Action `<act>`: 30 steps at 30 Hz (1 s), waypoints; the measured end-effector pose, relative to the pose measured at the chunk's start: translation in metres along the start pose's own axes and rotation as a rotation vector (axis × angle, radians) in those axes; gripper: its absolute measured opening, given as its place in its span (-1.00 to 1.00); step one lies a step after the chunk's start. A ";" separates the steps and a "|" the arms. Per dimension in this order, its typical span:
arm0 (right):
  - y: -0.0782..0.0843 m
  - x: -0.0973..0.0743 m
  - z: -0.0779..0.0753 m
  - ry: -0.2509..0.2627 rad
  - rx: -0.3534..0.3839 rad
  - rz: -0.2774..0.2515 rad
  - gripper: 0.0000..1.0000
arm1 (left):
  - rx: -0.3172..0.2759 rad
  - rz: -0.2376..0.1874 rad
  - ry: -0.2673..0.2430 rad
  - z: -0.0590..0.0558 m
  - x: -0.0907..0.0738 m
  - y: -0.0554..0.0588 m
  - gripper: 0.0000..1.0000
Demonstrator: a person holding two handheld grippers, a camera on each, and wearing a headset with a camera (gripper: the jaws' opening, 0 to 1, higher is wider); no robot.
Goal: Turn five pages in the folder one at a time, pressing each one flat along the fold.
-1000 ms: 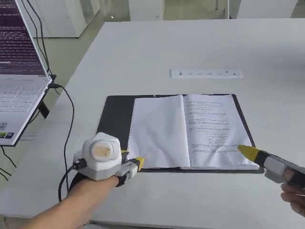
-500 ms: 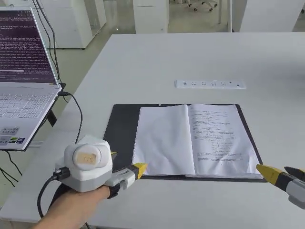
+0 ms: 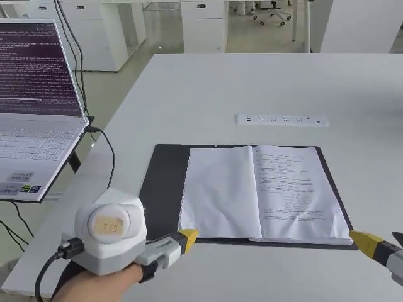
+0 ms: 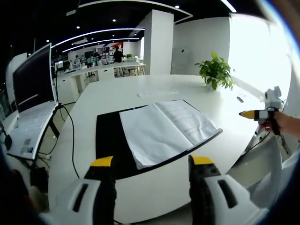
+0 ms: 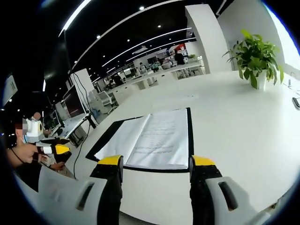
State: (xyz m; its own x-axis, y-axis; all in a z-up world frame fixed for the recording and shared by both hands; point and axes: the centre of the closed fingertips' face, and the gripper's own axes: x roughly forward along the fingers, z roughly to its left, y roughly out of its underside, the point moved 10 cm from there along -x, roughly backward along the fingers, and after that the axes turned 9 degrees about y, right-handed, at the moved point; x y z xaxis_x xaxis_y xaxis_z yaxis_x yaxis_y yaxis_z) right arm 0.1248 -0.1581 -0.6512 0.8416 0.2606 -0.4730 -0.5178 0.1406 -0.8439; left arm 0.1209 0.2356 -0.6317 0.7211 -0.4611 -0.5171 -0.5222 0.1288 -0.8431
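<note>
A black folder lies open on the white table, a blank white page on its left and a printed page on its right, both flat. My left gripper hovers just off the folder's front left corner, open and empty. In the left gripper view its jaws frame the folder. My right gripper hangs off the front right corner, clear of the printed page. Its own view shows it open, with the folder ahead of it.
An open laptop stands at the left with a black cable trailing over the table edge. A white power strip lies beyond the folder. A potted plant stands at the far end of the table.
The head camera has tilted up. My right gripper has drawn back off the printed page's front right corner to beside the folder. The left gripper has pulled back slightly toward the person.
</note>
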 end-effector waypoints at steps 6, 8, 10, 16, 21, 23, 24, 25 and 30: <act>0.001 0.002 -0.002 -0.001 -0.021 0.015 0.13 | 0.010 0.016 0.006 -0.004 0.005 0.000 0.24; 0.001 0.004 -0.004 0.003 -0.021 0.016 0.12 | 0.012 0.017 0.007 -0.005 0.009 -0.001 0.24; 0.002 0.006 -0.006 0.006 -0.024 0.020 0.12 | 0.016 0.022 0.009 -0.007 0.012 0.000 0.23; 0.009 0.014 -0.010 0.002 -0.022 0.040 0.10 | 0.030 0.041 0.021 -0.016 0.026 0.002 0.21; 0.013 0.019 -0.011 -0.006 -0.016 0.050 0.09 | 0.044 0.055 0.036 -0.024 0.040 0.003 0.19; 0.015 0.021 -0.010 -0.010 -0.015 0.056 0.09 | 0.054 0.058 0.046 -0.027 0.046 0.003 0.19; 0.016 0.022 -0.010 -0.010 -0.017 0.060 0.09 | 0.059 0.056 0.053 -0.029 0.051 0.003 0.18; 0.017 0.022 -0.009 -0.012 -0.017 0.061 0.08 | 0.066 0.049 0.062 -0.031 0.054 0.002 0.18; 0.021 0.025 -0.004 -0.026 -0.015 0.068 0.08 | 0.094 0.041 0.118 -0.043 0.082 -0.001 0.16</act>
State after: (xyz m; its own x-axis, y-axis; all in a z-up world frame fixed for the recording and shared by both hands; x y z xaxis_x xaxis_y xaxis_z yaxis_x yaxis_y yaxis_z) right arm 0.1353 -0.1529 -0.6819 0.8002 0.2934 -0.5232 -0.5714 0.1074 -0.8137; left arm 0.1607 0.1602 -0.6669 0.6389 -0.5531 -0.5347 -0.5006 0.2288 -0.8349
